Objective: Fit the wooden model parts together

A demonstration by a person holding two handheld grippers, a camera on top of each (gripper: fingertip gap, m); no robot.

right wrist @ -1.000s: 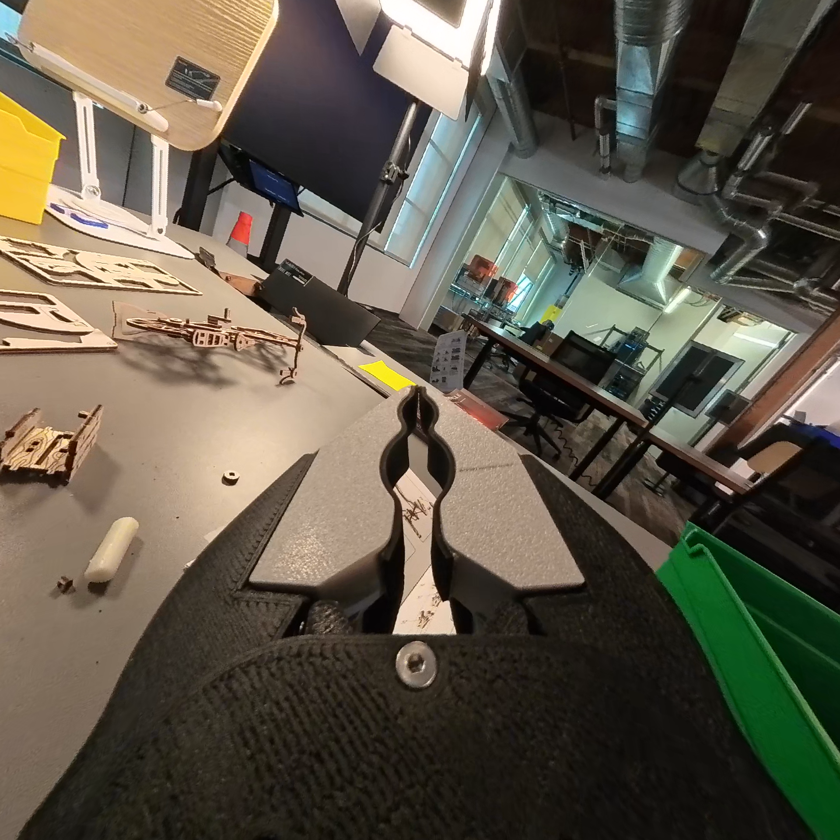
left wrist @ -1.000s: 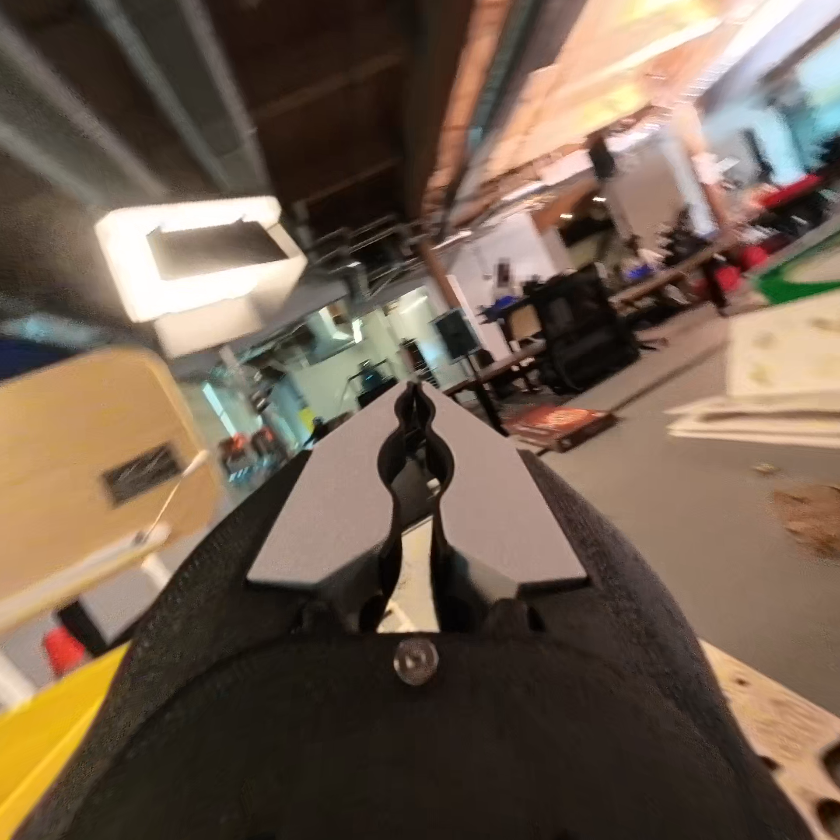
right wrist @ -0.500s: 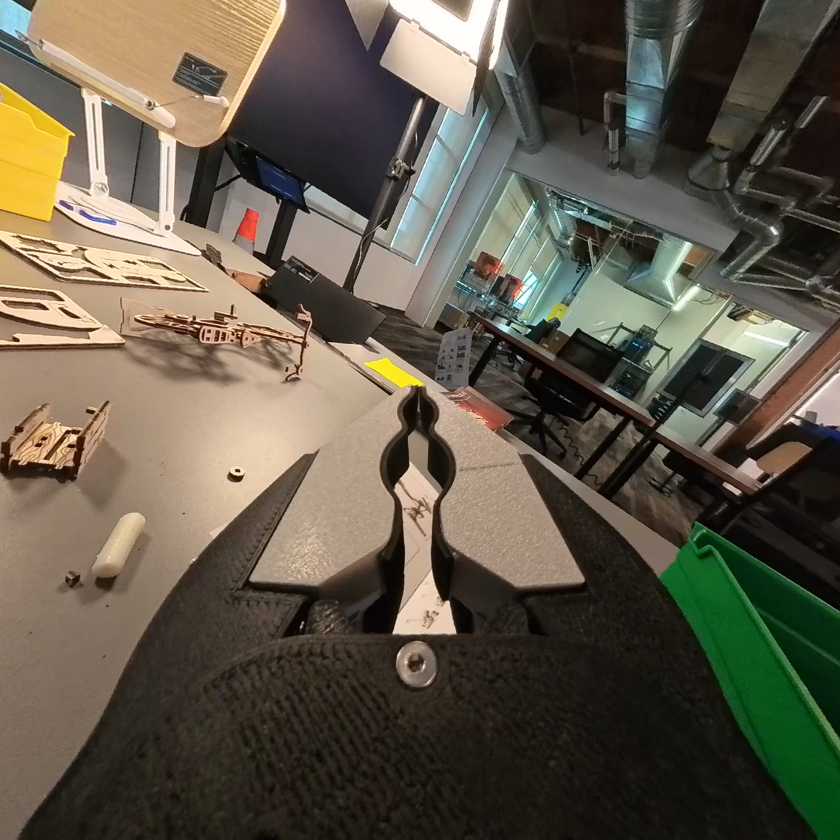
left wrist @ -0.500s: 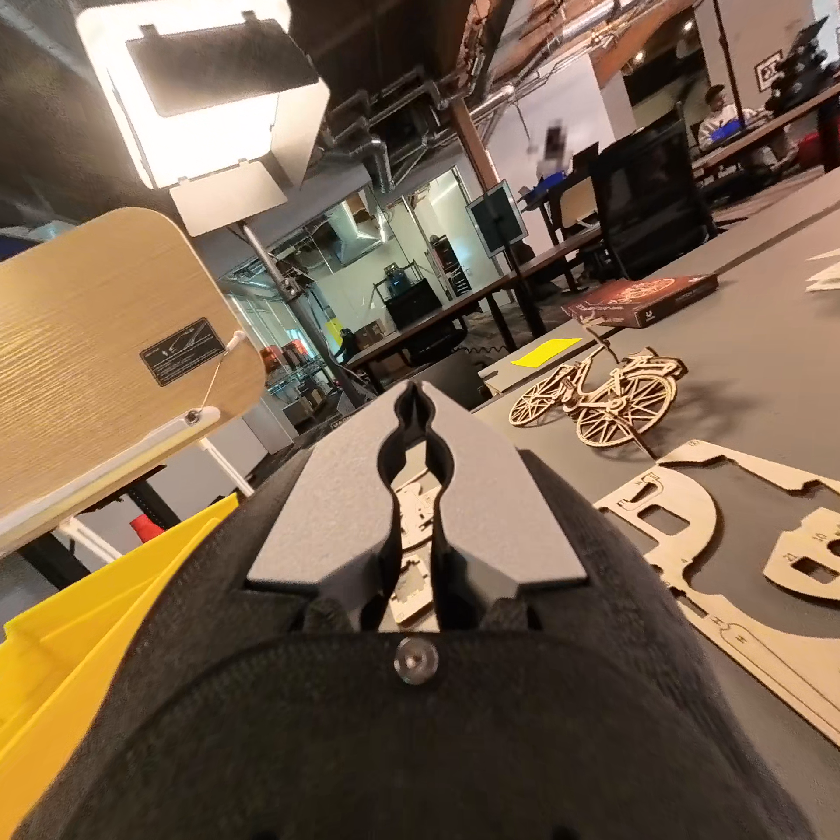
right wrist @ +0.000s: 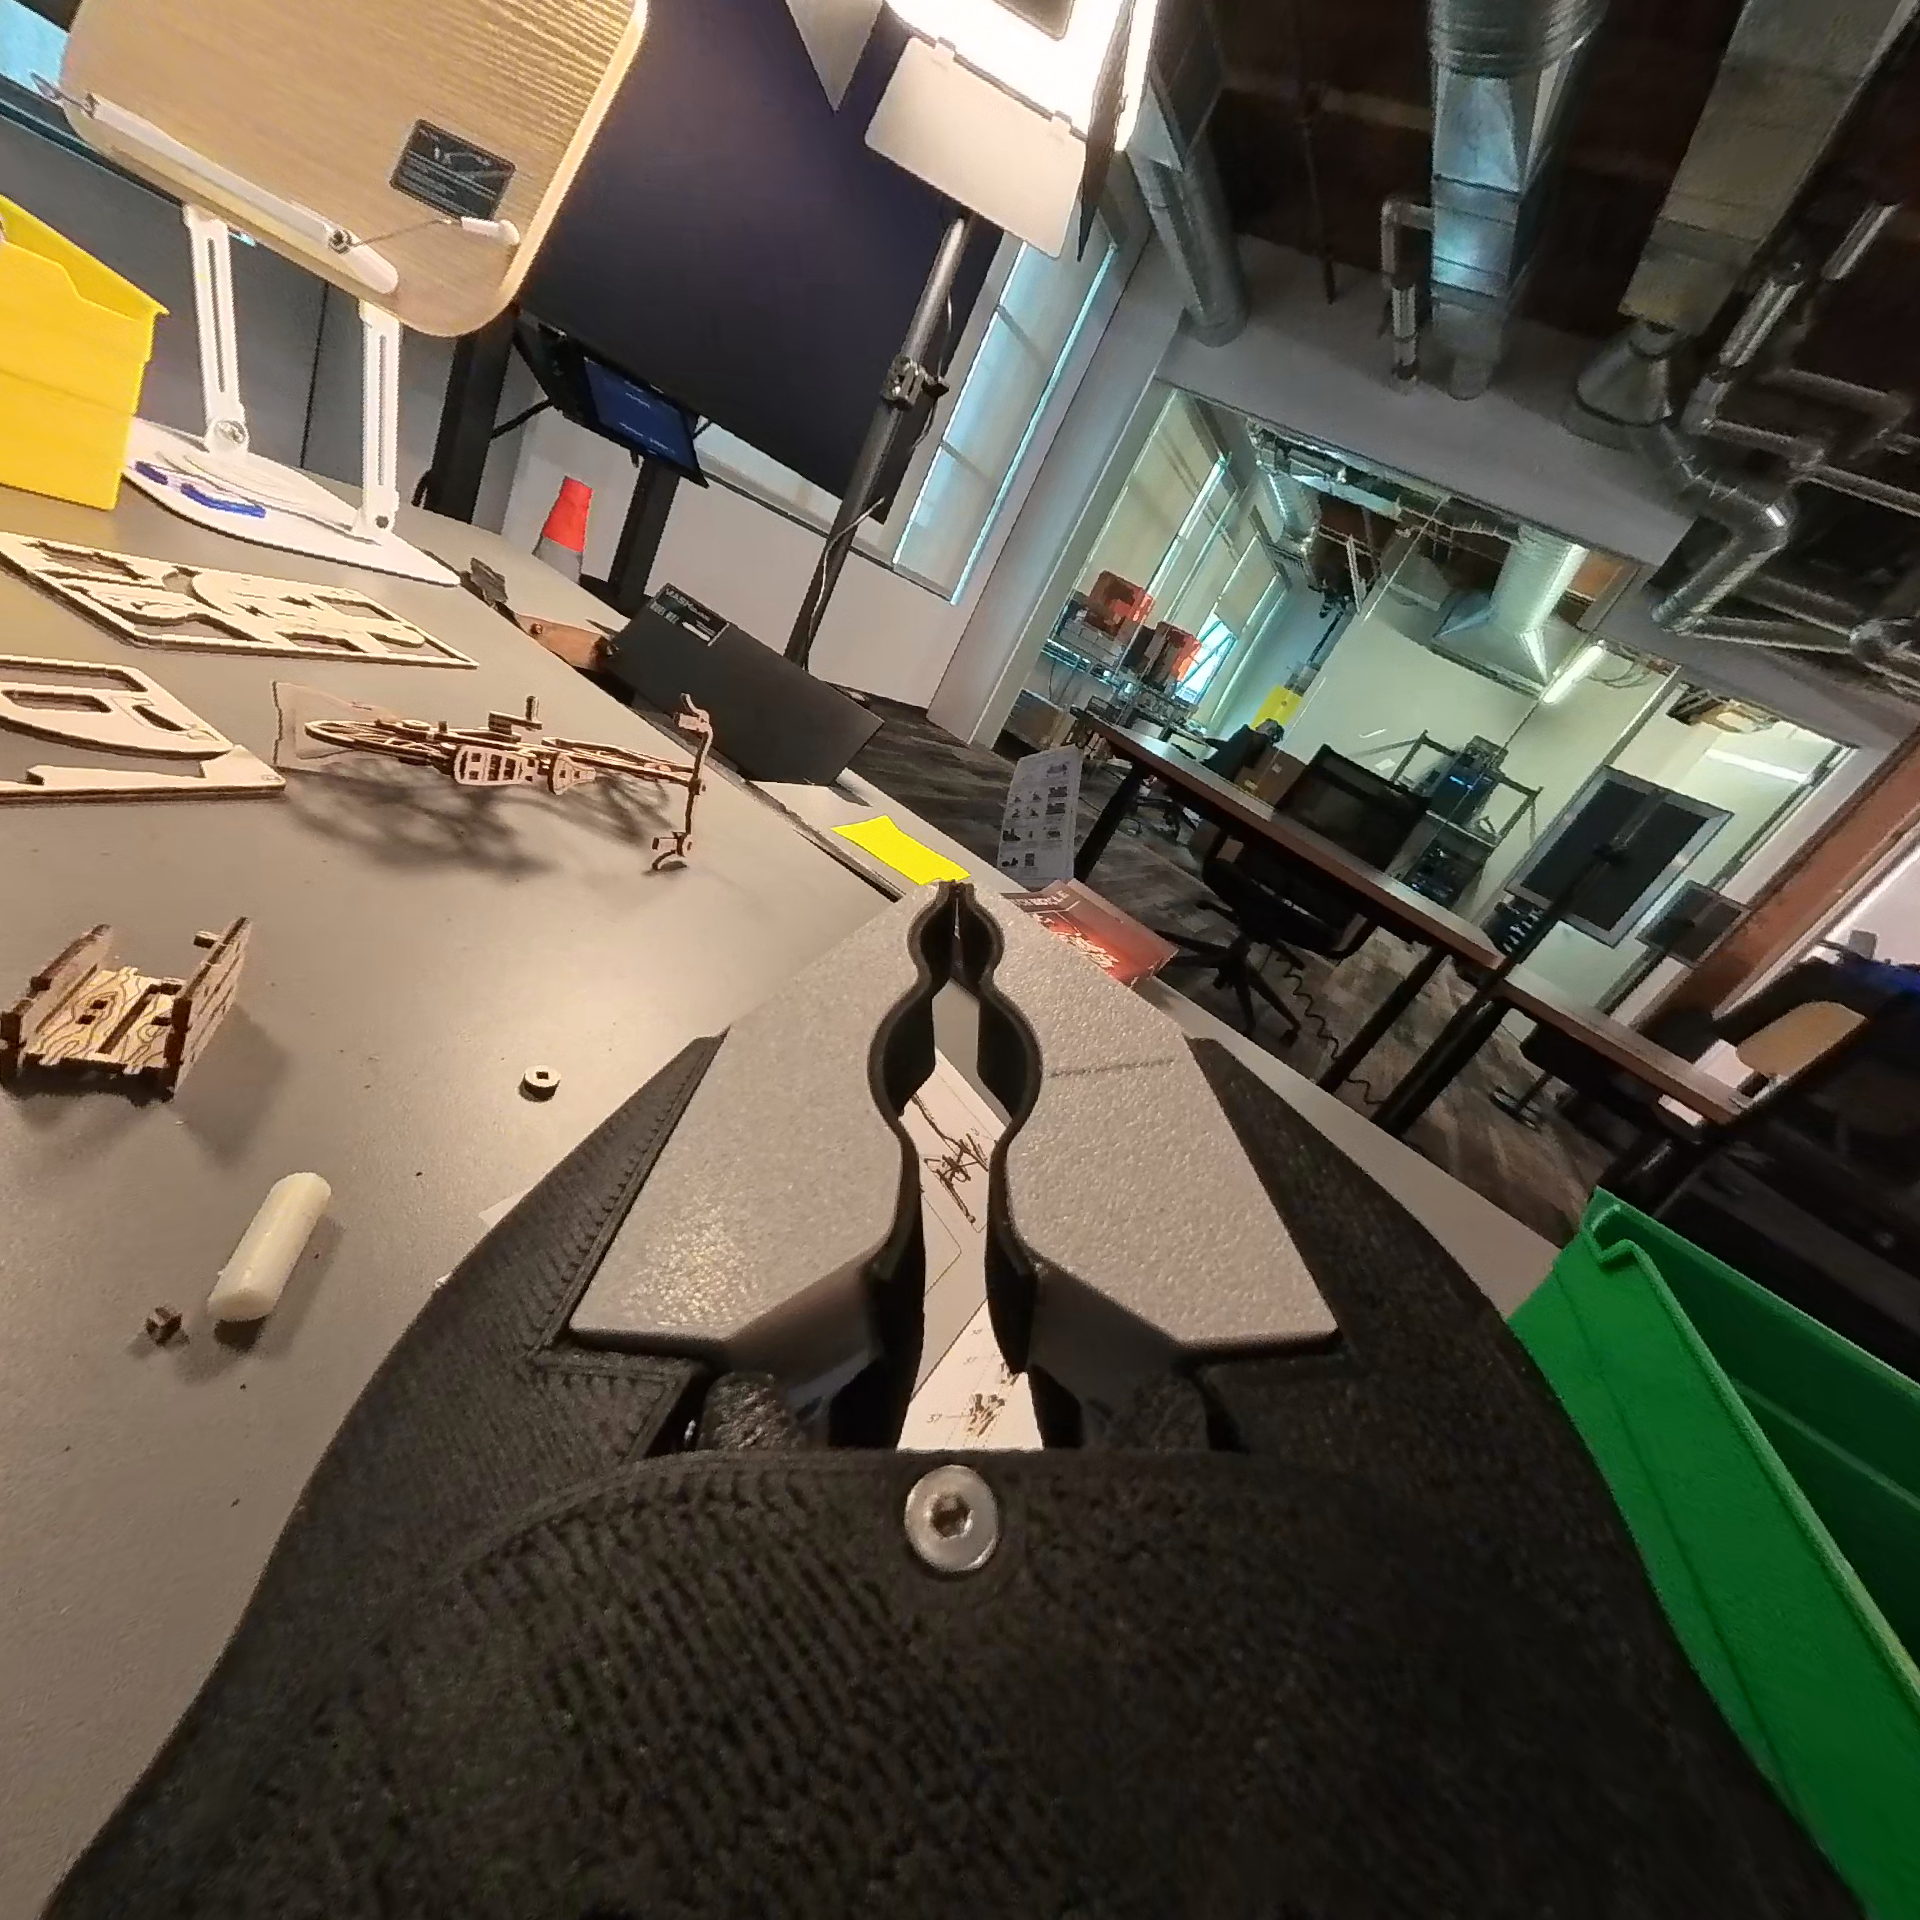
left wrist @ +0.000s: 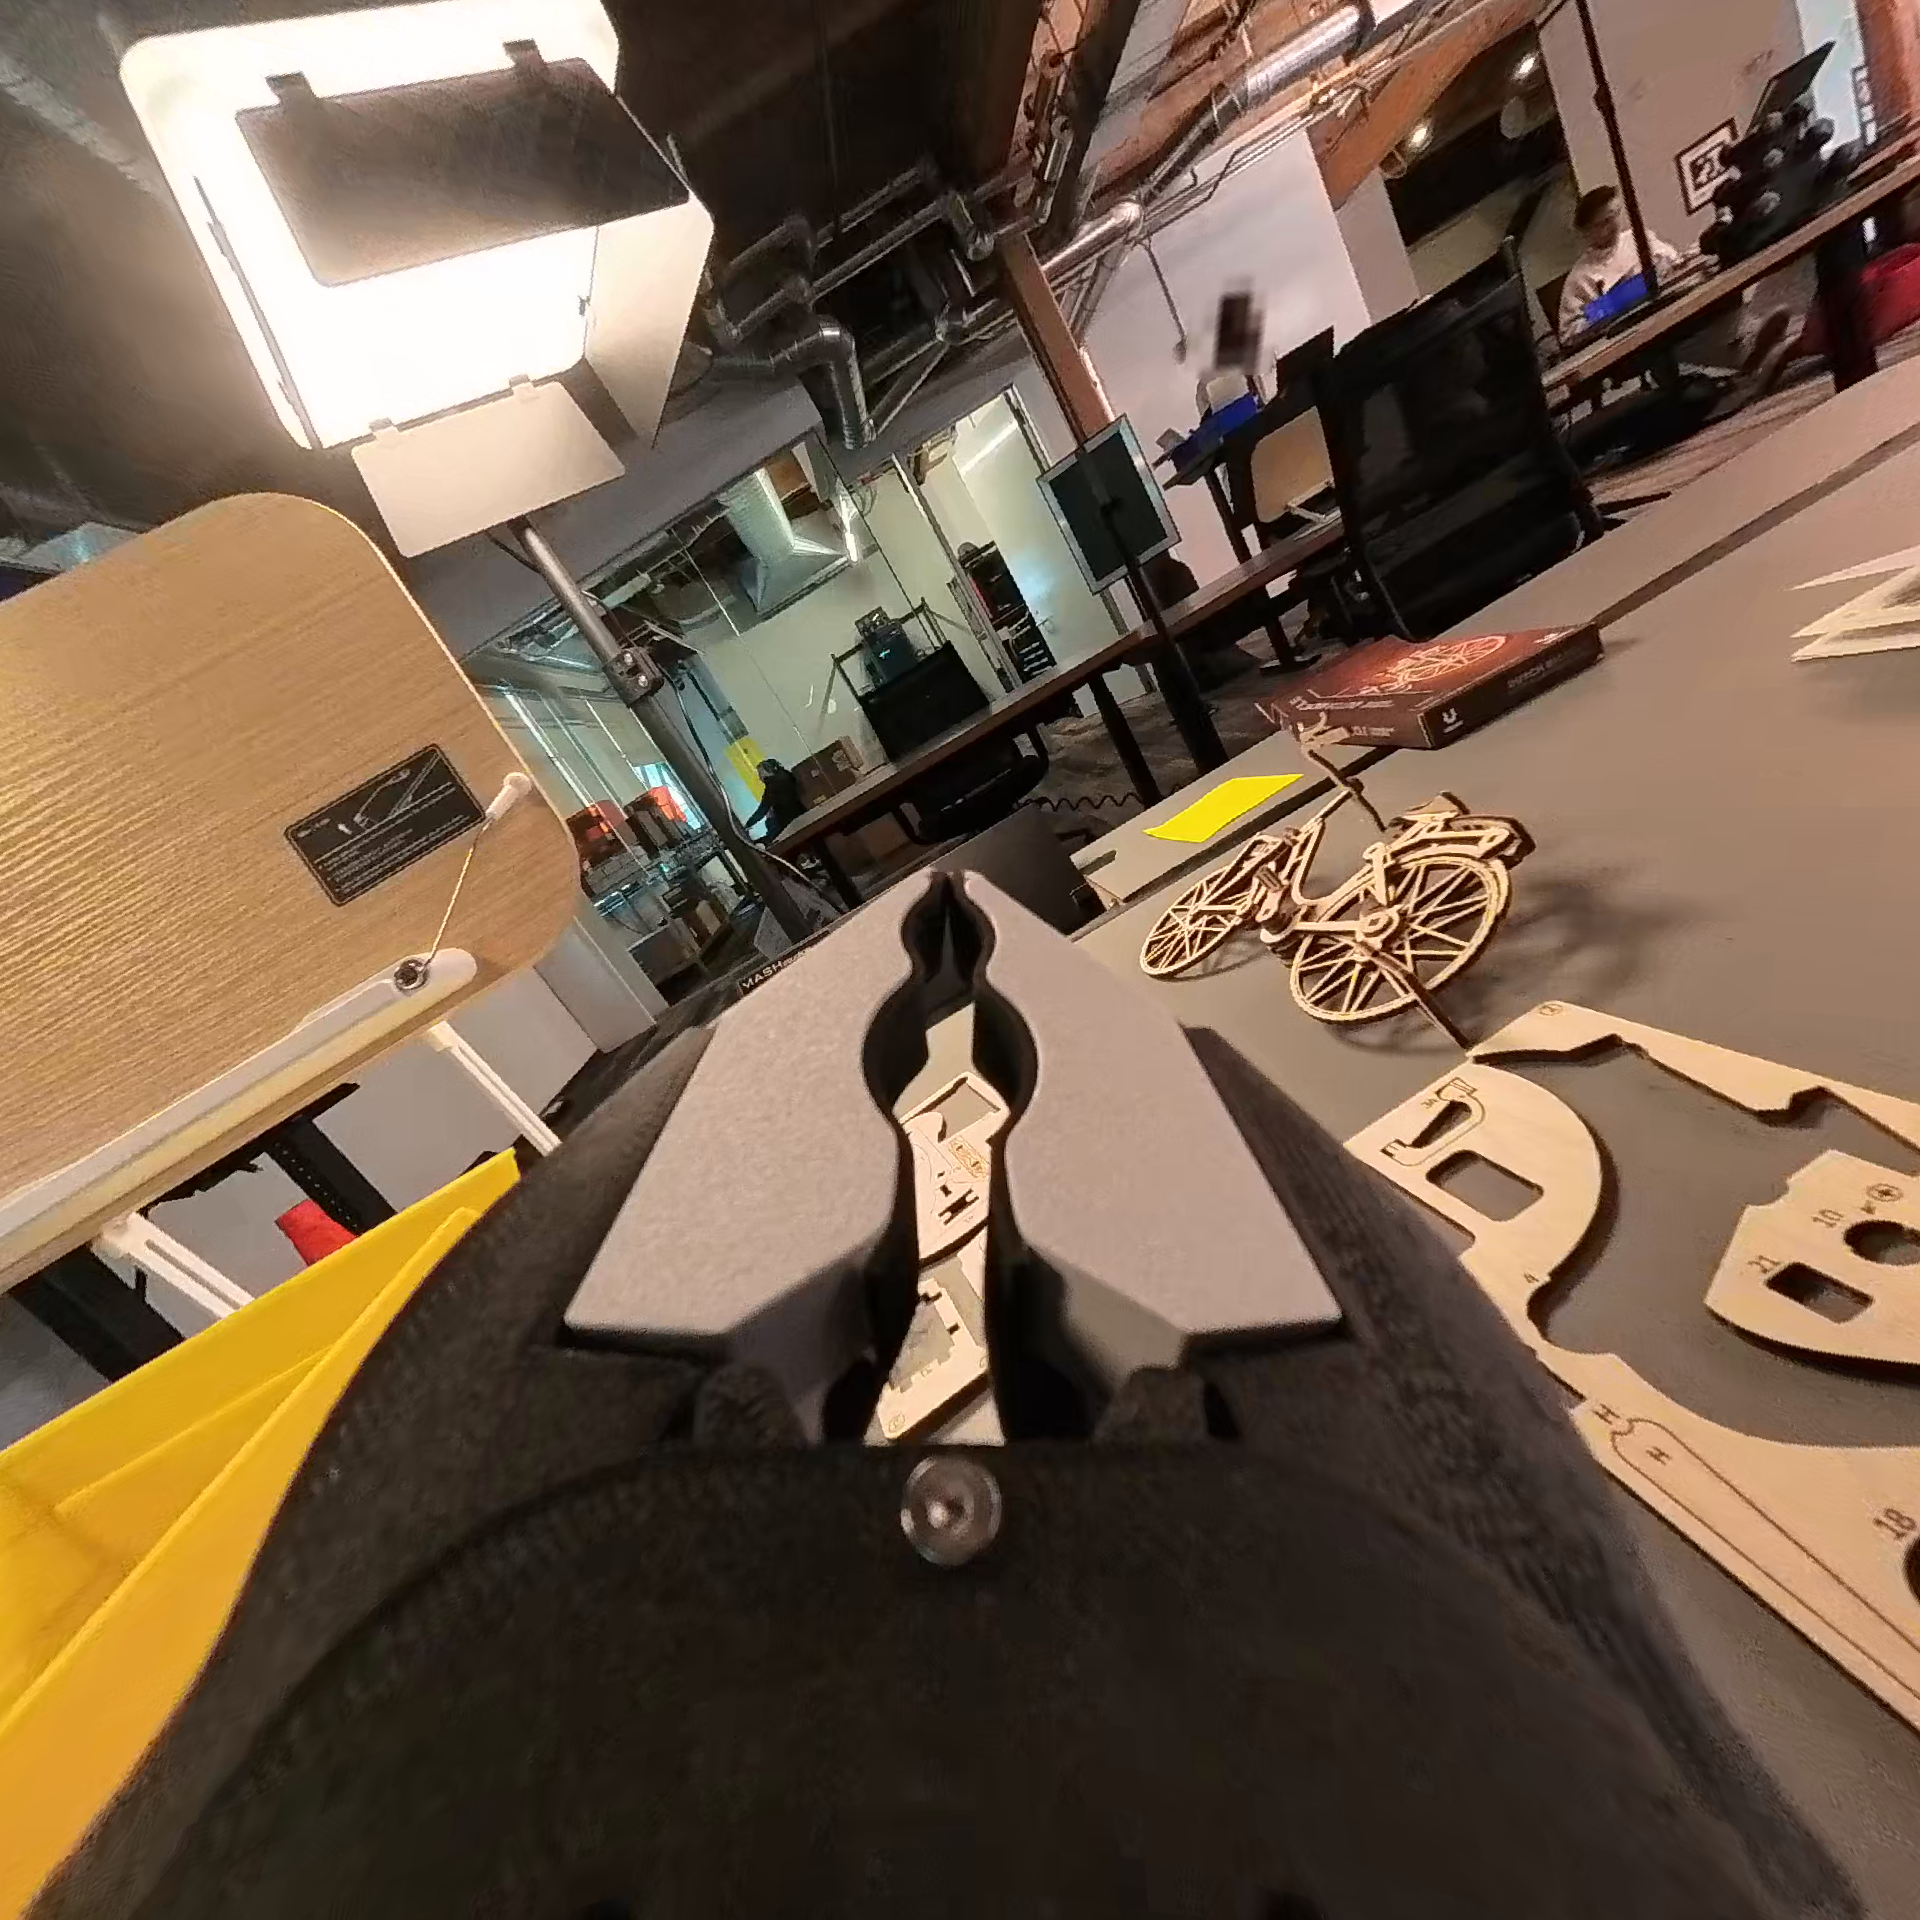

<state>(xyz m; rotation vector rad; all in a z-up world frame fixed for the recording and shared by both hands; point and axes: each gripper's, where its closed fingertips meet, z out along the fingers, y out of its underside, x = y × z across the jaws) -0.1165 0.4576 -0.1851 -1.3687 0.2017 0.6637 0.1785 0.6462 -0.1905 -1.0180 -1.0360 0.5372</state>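
Note:
A pale wooden bicycle model [left wrist: 1340, 914] stands on the grey table [left wrist: 1714, 852], ahead and right of my left gripper [left wrist: 951, 888], which is shut and empty. Punched-out plywood part sheets [left wrist: 1714, 1475] lie to its right and beneath it. In the right wrist view the bicycle model [right wrist: 499, 758] sits far left, with a small wooden sub-assembly [right wrist: 114, 1003], a tiny ring [right wrist: 540, 1081] and a white plastic cylinder [right wrist: 270, 1247] nearer. My right gripper [right wrist: 954, 899] is shut and empty above a printed instruction sheet [right wrist: 956, 1143].
A yellow bin [left wrist: 208, 1455] is at the left gripper's left; a green bin [right wrist: 1714, 1455] is at the right gripper's right. A wood-panel stand [right wrist: 343, 135], more part sheets [right wrist: 229, 613], a dark red box [left wrist: 1434, 686] and a yellow note [right wrist: 899, 847] sit farther back. The white plastic cylinder [right wrist: 270, 1247] is about 15 centimeters from my right fingertips and 30 centimeters from my left. The small wooden sub-assembly [right wrist: 114, 1003] is closer to my right gripper, around 20 centimeters from its tips; the left tips are 25 centimeters off.
The left view swung from a blurred look across the room down onto the table with the bicycle and sheets. The right gripper drifted only slightly. Both stayed shut.

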